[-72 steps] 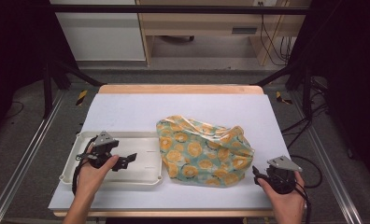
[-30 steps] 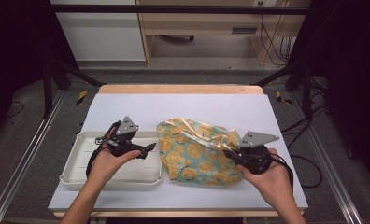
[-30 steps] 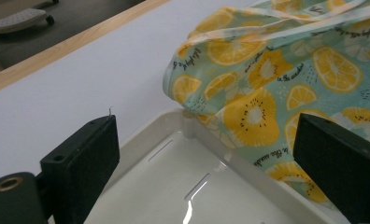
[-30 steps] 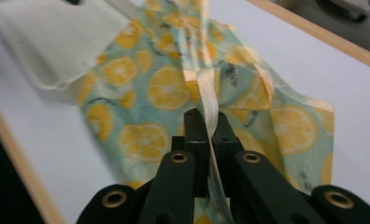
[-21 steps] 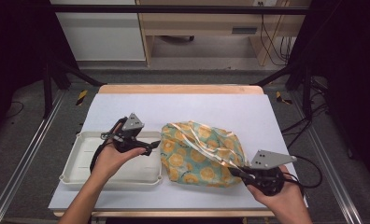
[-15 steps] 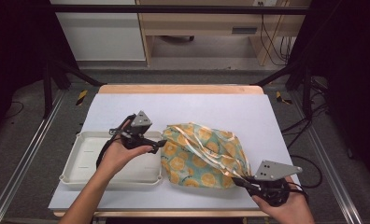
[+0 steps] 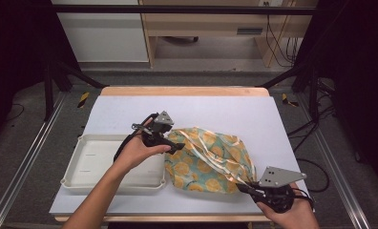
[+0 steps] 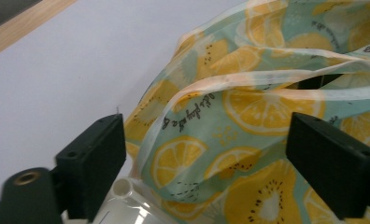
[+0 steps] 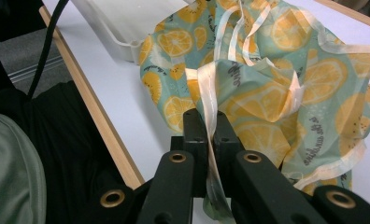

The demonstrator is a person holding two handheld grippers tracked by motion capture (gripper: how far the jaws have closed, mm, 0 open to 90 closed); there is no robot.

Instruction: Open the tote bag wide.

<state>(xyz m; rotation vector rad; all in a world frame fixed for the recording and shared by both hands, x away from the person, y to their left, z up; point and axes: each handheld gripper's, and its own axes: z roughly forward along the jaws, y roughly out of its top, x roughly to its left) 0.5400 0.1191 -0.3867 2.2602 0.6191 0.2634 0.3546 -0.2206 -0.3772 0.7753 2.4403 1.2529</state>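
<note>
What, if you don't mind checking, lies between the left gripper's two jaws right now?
In the left gripper view, the left gripper stands open around the lemon-print cloth; its folded edge lies between the jaws, and neither pad presses it.

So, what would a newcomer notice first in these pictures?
The lemon-print cloth bag lies crumpled in the middle of the table, brighter than anything else. The right gripper is shut on its pale ribbon edge at the near right corner. The left gripper stands open around the bag's left side, beside the white tray.

Bag (image 7: 211,160) on table (image 7: 235,109), tray (image 7: 101,164) touching its left edge
</note>
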